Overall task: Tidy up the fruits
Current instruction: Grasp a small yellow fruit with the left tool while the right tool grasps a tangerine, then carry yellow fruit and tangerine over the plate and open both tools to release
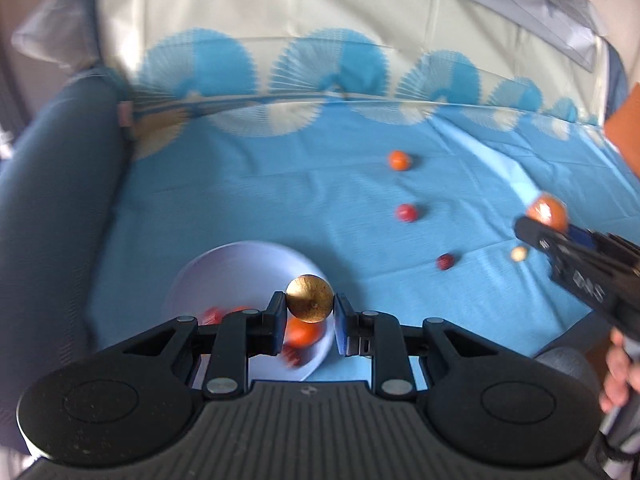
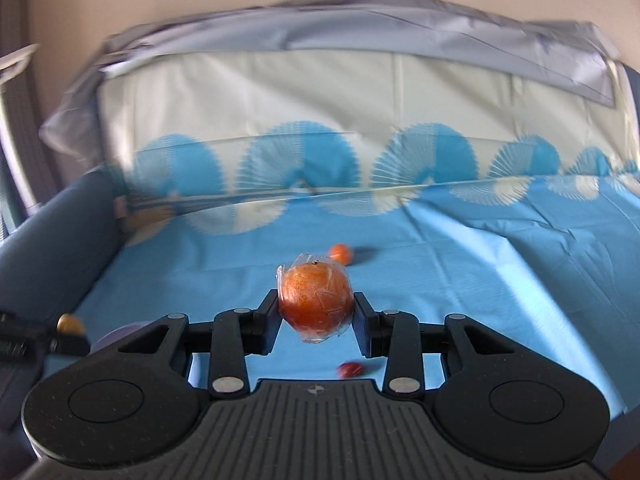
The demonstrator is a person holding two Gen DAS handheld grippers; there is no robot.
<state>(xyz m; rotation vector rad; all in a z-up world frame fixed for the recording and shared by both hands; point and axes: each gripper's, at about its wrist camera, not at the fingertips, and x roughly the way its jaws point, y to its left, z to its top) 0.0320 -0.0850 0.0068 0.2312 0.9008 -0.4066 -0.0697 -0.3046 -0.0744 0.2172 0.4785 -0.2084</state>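
Your left gripper (image 1: pixel 310 312) has its jaws clamped on a small golden-brown round fruit (image 1: pixel 309 298), held just above the white bowl (image 1: pixel 208 276), which already carries a few red and orange pieces. Your right gripper (image 2: pixel 316 316) holds a plastic-wrapped orange (image 2: pixel 316 300) between jaws set wider to fit it, up over the blue sheet (image 2: pixel 500 280). Loose fruit waits on the sheet: a small orange one (image 1: pixel 399 160), a red one (image 1: pixel 407 213), a darker red one (image 1: pixel 445 262) and a pale little piece (image 1: pixel 519 254). The wrap is the risk on your right, I think: slick film could let the orange slide or turn out of the pads if you tilt or swing hard. On your left, the grip sits on the widest part of a smooth ball, so a jolt may pop it free, and it could bounce off the bowl's rim onto the soft bedding and roll. The bowl's near side is hidden behind your left gripper, its contents are smeared by blur, and what kind of fruit each small red piece is cannot be made out.
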